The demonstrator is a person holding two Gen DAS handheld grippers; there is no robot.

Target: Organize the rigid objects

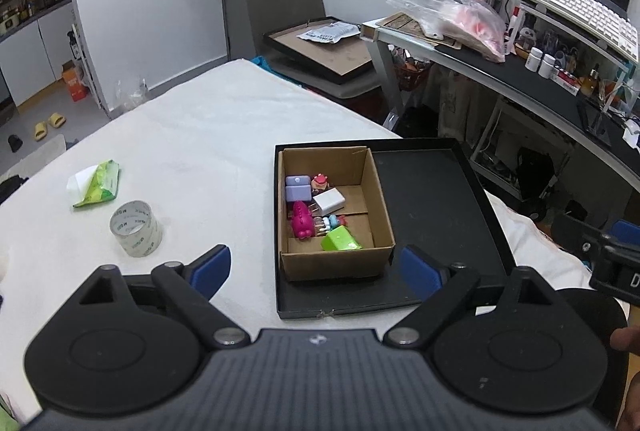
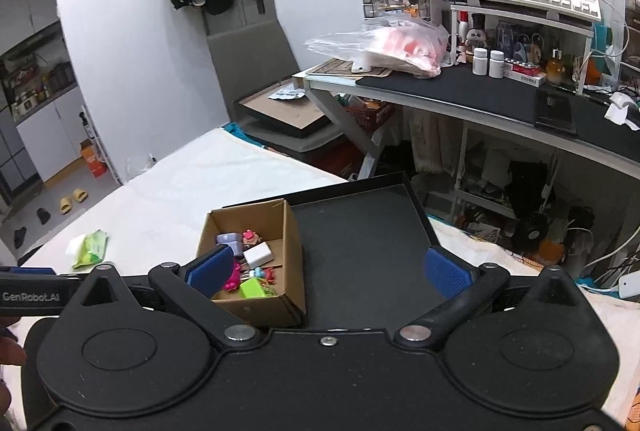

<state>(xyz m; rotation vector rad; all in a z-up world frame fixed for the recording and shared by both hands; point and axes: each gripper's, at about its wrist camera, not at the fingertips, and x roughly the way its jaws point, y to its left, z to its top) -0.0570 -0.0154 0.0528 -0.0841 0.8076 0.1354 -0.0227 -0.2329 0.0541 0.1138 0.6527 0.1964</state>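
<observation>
Two loose things are sitting out on the white table [image 1: 200, 135] ahead-left of the left gripper [image 1: 316, 271], one tissue pack [image 1: 97, 183] and one tape roll [image 1: 137, 228], so I'm guessing they're what's left. Dead ahead, one cardboard box [image 1: 336, 263] is already holding roughly seven small toys and chargers inside one black tray [image 1: 440, 199]. Both the left and the right gripper [image 2: 328, 271] are hovering wide open, gripping nothing.

Box [image 1: 336, 259] in tray's [image 1: 432, 191] left side.
</observation>
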